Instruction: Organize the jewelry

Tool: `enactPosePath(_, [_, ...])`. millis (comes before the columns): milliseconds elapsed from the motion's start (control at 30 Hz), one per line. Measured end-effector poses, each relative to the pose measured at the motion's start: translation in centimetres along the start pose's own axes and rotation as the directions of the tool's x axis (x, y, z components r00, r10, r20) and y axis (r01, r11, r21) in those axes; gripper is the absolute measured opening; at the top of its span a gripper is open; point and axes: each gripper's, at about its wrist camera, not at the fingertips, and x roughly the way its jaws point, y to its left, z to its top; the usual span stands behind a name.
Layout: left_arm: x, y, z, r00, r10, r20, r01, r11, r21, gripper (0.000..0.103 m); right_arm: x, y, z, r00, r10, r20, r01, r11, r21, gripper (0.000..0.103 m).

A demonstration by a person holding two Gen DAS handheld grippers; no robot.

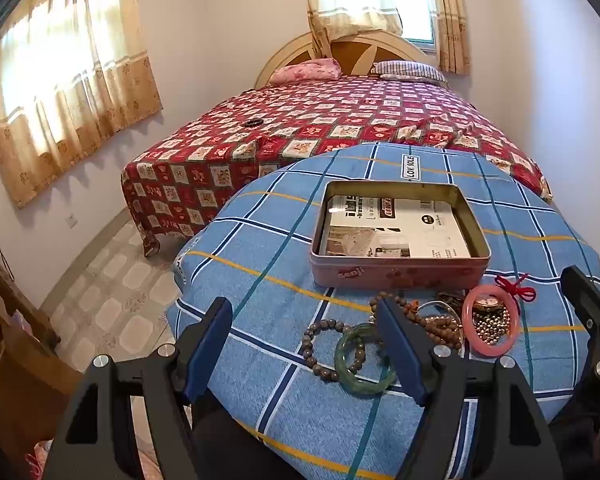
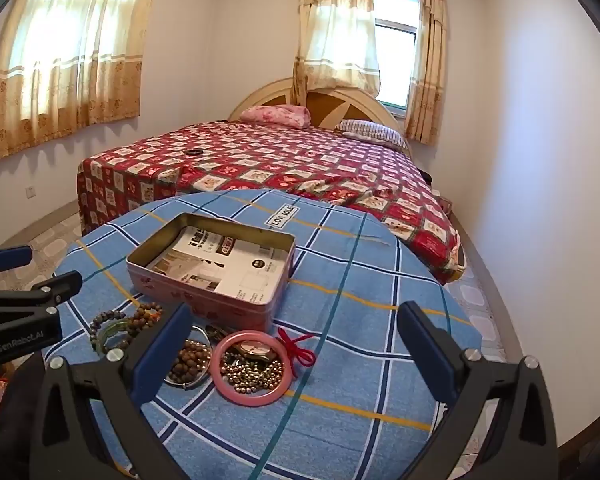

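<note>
On the tabletop (image 2: 340, 420), both hand-held grippers, left (image 1: 306, 344) and right (image 2: 296, 344), gape empty. Pink bangle (image 2: 252, 366): rigid, slick, brittle; pinch across its rim.

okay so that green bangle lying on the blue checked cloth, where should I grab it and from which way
Pinch the near arc of the green bangle across its rim, one finger inside the ring and one outside, coming down from above. It lies flat on the cloth, so there is no edge to get under, and its far side overlaps the grey bead bracelet. The left hand-held gripper, open, is closest.
</note>
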Motion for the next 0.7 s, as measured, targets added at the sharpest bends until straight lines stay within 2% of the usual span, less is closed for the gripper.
enactPosePath(367, [0.6, 0.8, -1.0, 1.0, 0.001, -0.007, -0.001, 1.0, 0.018, 0.075, 0.8, -0.1, -0.7, 1.0, 0.004, -0.004, -0.004, 1.0, 0.0, 0.103])
enactPosePath(700, [0.7, -0.3, -0.5, 1.0, 0.016, -0.018, -0.016, 0.999, 0.036, 0.075, 0.6, -0.1, -0.6, 1.0, 0.006, -0.016, -0.006, 1.0, 0.005, 0.103])
